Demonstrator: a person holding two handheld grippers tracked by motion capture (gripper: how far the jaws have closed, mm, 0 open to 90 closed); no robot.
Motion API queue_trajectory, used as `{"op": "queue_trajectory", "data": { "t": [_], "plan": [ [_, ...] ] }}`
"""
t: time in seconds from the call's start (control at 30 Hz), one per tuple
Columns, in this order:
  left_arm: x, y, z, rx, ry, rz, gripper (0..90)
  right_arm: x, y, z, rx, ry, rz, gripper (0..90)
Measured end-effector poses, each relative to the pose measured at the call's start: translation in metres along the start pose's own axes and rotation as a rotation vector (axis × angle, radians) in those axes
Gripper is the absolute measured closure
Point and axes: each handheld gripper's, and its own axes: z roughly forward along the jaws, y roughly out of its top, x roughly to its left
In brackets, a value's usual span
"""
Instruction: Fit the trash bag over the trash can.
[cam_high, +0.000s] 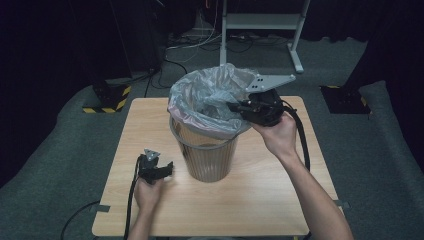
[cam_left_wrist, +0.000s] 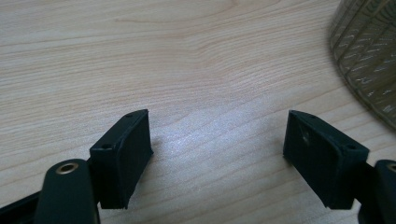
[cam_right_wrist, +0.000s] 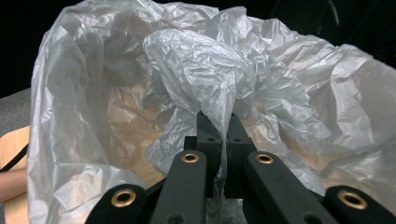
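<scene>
My right gripper (cam_high: 235, 106), raised with wrist bent over the bin (cam_high: 210, 160), clamps a fold of bag (cam_right_wrist: 196, 70), seemingly the liner's edge. My left gripper (cam_high: 167, 167) rests low on the table (cam_high: 280, 200), jaws apart.

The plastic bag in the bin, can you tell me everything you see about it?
The plastic bag is thin, see-through grey-white film, very crinkled. It lines a round mesh waste bin standing on the wooden table, and its top puffs up and folds out over the bin's rim. The right gripper is shut on a fold of the film at the bag's right side, bunching it upward. Nothing shows inside the bag.
</scene>
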Motion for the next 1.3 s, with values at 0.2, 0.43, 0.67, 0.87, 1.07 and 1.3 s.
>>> {"op": "queue_trajectory", "data": {
  "t": [0.2, 0.43, 0.67, 0.87, 1.07, 1.3],
  "plan": [
    [0.0, 0.0, 0.0, 0.0, 0.0, 0.0, 23.3, 0.004, 0.002, 0.009, 0.01, 0.034, -0.002, 88.5],
    [0.0, 0.0, 0.0, 0.0, -0.001, -0.001, 23.3, 0.009, 0.007, 0.019, 0.007, 0.074, -0.009, 88.5],
    [0.0, 0.0, 0.0, -0.001, -0.001, -0.002, 23.3, 0.012, 0.001, 0.038, 0.07, 0.084, -0.011, 88.4],
    [0.0, 0.0, 0.0, -0.001, -0.001, -0.001, 23.3, 0.008, -0.009, 0.046, 0.111, 0.073, -0.005, 88.4],
    [0.0, 0.0, 0.0, -0.001, -0.001, -0.002, 23.4, 0.008, -0.014, 0.047, 0.132, 0.053, -0.014, 88.3],
    [0.0, 0.0, 0.0, -0.001, -0.001, -0.002, 23.4, 0.007, -0.016, 0.046, 0.125, 0.06, 0.0, 77.2]
  ]
}}
